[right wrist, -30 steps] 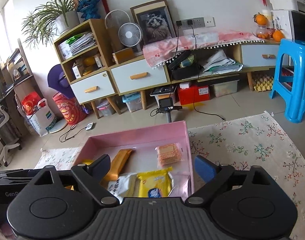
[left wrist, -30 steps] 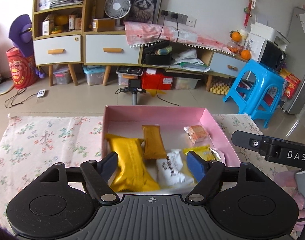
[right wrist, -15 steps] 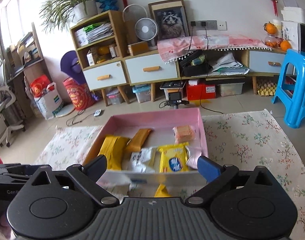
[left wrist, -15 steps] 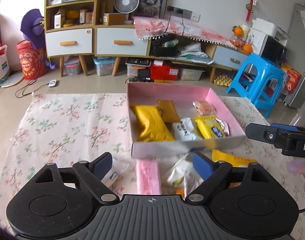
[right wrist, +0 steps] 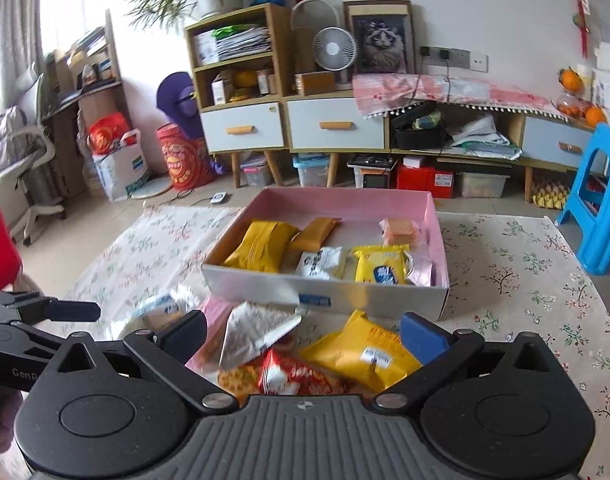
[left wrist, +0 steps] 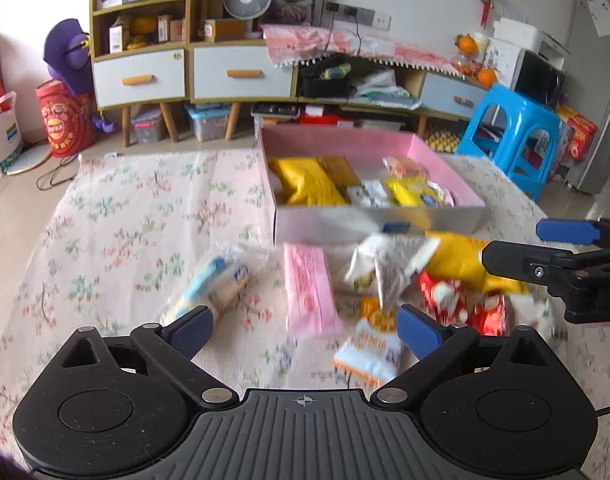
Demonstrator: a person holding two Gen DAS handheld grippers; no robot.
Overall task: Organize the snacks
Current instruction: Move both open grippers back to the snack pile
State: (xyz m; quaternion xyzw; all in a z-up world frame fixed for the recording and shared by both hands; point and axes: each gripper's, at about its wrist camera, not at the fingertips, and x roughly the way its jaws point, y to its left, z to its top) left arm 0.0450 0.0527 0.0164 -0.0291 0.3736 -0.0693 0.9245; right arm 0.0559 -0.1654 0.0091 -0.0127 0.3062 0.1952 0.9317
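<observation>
Both grippers hang over the floral-cloth table (right wrist: 525, 280), on the near side of the shallow pink cardboard box (right wrist: 433, 216). The left gripper (left wrist: 303, 326) has its jaws opening with nothing pinched between them, and the right gripper (right wrist: 303, 334) is opening too, also empty. Inside the box lie a big yellow pouch (right wrist: 261, 246), a slim tan bar (right wrist: 317, 234), an orange cracker pack (right wrist: 399, 230), a white sachet (right wrist: 321, 262) and a yellow biscuit packet (right wrist: 381, 266), so part of the job looks done. Just in front of the box's near wall, loose snacks wait: a pink flat packet (left wrist: 309, 288), a silvery foil bag (right wrist: 257, 332), a red-and-white wrapper (right wrist: 289, 376), a yellow crinkled bag (right wrist: 365, 350), and a blue-and-white roll (left wrist: 213, 284) further left. I'd judge roughly half remains, with a fresh pick coming up.
</observation>
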